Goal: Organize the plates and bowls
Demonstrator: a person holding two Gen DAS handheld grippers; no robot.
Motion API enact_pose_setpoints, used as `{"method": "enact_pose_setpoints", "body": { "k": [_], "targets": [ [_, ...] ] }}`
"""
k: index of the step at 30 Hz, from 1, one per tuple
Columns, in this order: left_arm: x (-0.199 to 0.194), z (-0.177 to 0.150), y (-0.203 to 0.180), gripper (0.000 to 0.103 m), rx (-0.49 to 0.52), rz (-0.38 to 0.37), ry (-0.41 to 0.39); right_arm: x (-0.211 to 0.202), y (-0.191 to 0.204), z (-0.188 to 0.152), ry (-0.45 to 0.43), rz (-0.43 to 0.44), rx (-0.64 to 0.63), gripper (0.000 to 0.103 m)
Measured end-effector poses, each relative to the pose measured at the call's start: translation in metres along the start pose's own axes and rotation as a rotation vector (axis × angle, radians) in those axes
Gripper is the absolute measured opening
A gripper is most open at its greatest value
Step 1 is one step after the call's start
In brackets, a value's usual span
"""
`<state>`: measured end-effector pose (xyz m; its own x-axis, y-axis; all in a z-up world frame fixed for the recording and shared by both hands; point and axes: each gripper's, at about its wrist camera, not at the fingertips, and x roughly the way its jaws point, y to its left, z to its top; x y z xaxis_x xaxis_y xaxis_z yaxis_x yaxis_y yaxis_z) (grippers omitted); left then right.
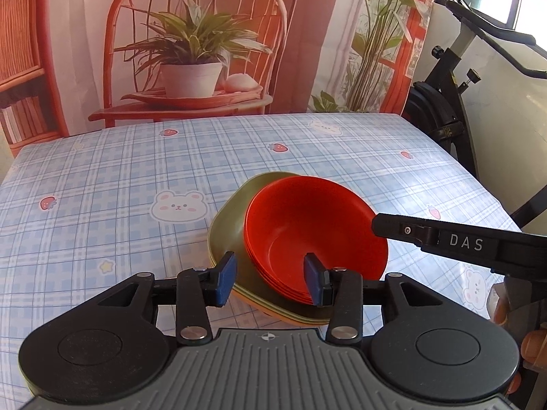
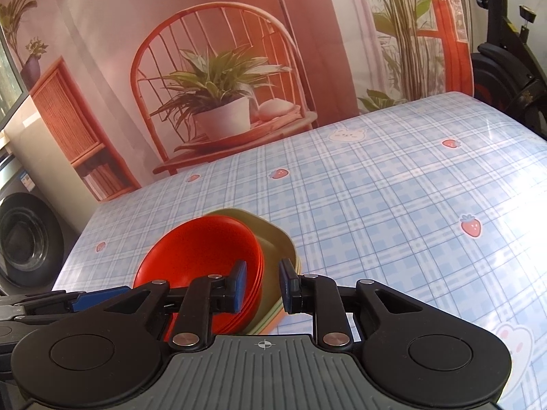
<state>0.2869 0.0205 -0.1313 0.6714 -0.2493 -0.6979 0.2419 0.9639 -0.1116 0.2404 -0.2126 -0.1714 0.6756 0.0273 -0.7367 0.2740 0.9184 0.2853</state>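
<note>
Bowls (image 1: 316,235) stacked on plates (image 1: 232,225), rims btwn open jaws of left tool (image 1: 270,280) & right tool (image 2: 262,287)

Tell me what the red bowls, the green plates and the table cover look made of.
Red bowls: probably matte plastic or melamine; thin rims, uniform colour, dull sheen.
Green plates: likely the same, equally matte.
Table cover: looks like wipeable vinyl; printed plaid with glossy glare.

Stack of bowls (image 1: 307,225) sits nested on stack of plates (image 1: 229,225), near counter (image 1: 102,177) front edge. Left tongs (image 1: 270,278) straddle bowls' near rim; right tongs (image 2: 261,285) straddle bowls' right rim. Backdrop (image 1: 191,34) behind counter.
</note>
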Motion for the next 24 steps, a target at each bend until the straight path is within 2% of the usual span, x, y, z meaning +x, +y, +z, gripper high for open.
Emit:
{"method": "enact_pose_setpoints", "body": {
  "k": [7,10,14,18,21,23,24],
  "targets": [
    [-0.033,0.009,-0.004,0.055,0.02,0.072,-0.098,-0.026,-0.004,0.007,-0.059,-0.02,-0.02,0.031],
    [-0.053,0.012,-0.008,0.065,0.024,0.102,-0.153,-0.041,-0.002,0.011,-0.086,-0.033,-0.043,0.035],
    [-0.08,0.013,-0.013,0.072,0.023,0.135,-0.233,-0.067,0.004,0.015,-0.136,-0.037,-0.089,0.054],
    [-0.113,0.011,-0.023,0.078,0.035,0.166,-0.309,-0.096,0.009,0.022,-0.184,-0.033,-0.127,0.066],
    [-0.138,0.008,-0.033,0.088,0.049,0.227,-0.379,-0.125,0.015,0.028,-0.215,-0.015,-0.158,0.084],
    [-0.159,0.005,-0.04,0.088,0.05,0.272,-0.429,-0.142,0.018,0.029,-0.235,-0.011,-0.168,0.095],
    [-0.168,0.004,-0.043,0.088,0.051,0.288,-0.447,-0.151,0.02,0.029,-0.244,-0.008,-0.171,0.096]
  ]
}}
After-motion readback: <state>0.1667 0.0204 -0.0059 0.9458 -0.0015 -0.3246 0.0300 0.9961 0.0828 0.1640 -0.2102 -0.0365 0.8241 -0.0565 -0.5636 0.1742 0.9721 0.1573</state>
